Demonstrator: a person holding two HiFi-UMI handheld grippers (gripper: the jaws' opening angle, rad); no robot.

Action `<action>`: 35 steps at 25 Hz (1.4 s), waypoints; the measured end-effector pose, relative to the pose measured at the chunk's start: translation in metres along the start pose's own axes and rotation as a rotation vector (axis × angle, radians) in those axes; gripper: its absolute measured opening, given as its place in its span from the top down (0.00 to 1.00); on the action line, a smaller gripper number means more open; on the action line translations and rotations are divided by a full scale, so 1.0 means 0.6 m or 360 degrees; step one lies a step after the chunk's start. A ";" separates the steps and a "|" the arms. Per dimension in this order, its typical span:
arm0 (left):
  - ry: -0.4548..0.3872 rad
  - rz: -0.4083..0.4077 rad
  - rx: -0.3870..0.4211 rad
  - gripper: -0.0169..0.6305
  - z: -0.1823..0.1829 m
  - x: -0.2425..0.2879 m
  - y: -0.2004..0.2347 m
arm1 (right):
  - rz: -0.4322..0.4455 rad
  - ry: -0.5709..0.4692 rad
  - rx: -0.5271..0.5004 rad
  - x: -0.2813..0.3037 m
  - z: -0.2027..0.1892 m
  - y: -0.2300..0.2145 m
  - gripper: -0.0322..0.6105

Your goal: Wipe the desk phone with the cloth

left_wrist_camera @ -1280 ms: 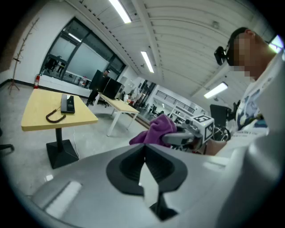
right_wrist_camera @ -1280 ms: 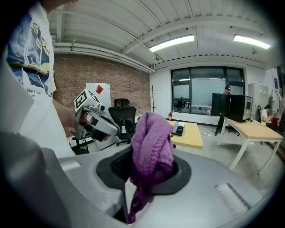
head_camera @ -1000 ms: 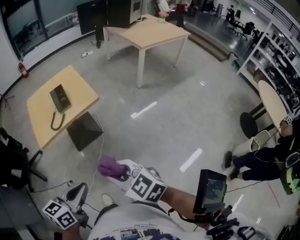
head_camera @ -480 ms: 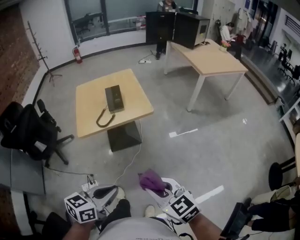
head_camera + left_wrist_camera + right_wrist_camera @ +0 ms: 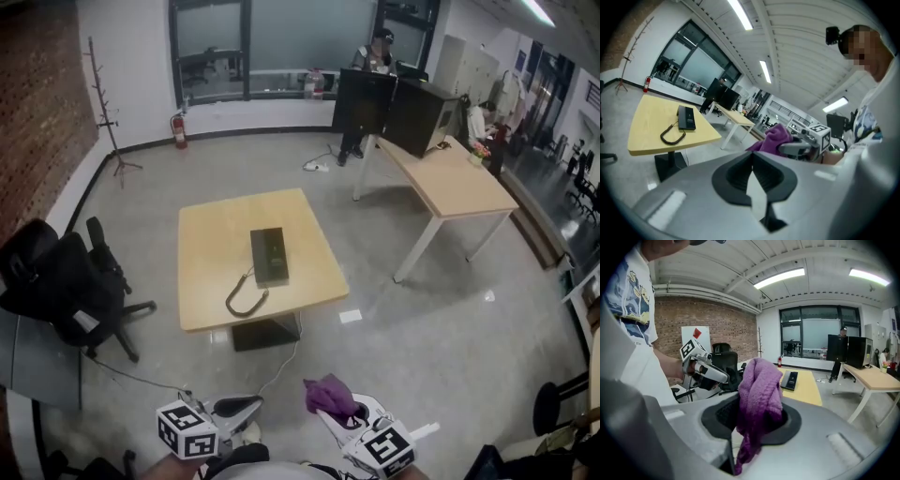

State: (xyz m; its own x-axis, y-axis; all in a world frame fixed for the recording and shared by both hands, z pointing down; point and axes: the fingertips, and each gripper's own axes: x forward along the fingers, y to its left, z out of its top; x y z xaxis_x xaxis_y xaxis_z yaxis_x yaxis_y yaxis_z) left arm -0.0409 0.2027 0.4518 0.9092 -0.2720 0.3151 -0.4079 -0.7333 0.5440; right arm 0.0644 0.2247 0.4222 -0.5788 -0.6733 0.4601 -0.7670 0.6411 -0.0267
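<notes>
A black desk phone [image 5: 270,255] lies on a small light-wood table [image 5: 211,244] in the middle of the head view, its coiled cord [image 5: 242,298] looped toward the near edge. Both grippers hang low at the bottom edge, well short of the table. My right gripper [image 5: 330,405] is shut on a bunched purple cloth [image 5: 328,394], which fills the jaws in the right gripper view [image 5: 759,399]. My left gripper [image 5: 249,404] is shut and empty, its pads [image 5: 740,171] pressed together. The phone [image 5: 686,117] shows far off to the left in the left gripper view, and beyond the cloth [image 5: 790,379] in the right gripper view.
A black office chair [image 5: 66,281] stands left of the table. A cable [image 5: 281,361] runs over the floor from the table's base toward me. A larger table [image 5: 450,183], black cabinets [image 5: 394,108] and a standing person [image 5: 375,56] are at the back right. A coat rack [image 5: 105,103] is far left.
The head view has swung round, so the table with the phone moved from the left to the middle. Both grippers stay low and shut, the cloth still in the right one.
</notes>
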 end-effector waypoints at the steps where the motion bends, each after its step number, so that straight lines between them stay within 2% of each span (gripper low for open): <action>1: 0.0011 -0.0011 0.0009 0.97 0.007 -0.003 0.014 | -0.0003 -0.0001 -0.0013 0.017 0.011 -0.003 0.79; 7: 0.0049 -0.0009 0.0031 0.97 0.043 -0.013 0.099 | -0.0002 -0.0004 -0.0023 0.105 0.065 -0.026 0.79; 12: 0.0013 0.0012 -0.0069 0.92 0.067 0.009 0.156 | 0.0047 0.0046 -0.0053 0.146 0.084 -0.069 0.79; 18: 0.0042 0.0128 -0.0116 0.90 0.107 0.060 0.230 | 0.0126 0.0028 -0.0119 0.190 0.119 -0.155 0.79; 24: 0.0008 0.0224 -0.0178 0.86 0.155 0.117 0.303 | 0.0193 0.0017 -0.0155 0.219 0.130 -0.247 0.79; 31: 0.0059 0.0265 -0.0247 0.78 0.179 0.150 0.404 | 0.0175 0.0041 -0.0084 0.244 0.125 -0.301 0.79; 35: 0.0094 0.0249 -0.0307 0.74 0.188 0.165 0.489 | 0.0096 0.0063 -0.0069 0.266 0.132 -0.321 0.79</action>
State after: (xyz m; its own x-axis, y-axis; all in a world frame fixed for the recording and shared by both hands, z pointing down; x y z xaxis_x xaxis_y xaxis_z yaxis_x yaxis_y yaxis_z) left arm -0.0611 -0.1095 0.5548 0.8295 -0.3318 0.4492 -0.5569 -0.5511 0.6214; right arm 0.0976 -0.0355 0.4307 -0.6117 -0.6183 0.4935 -0.7177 0.6961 -0.0176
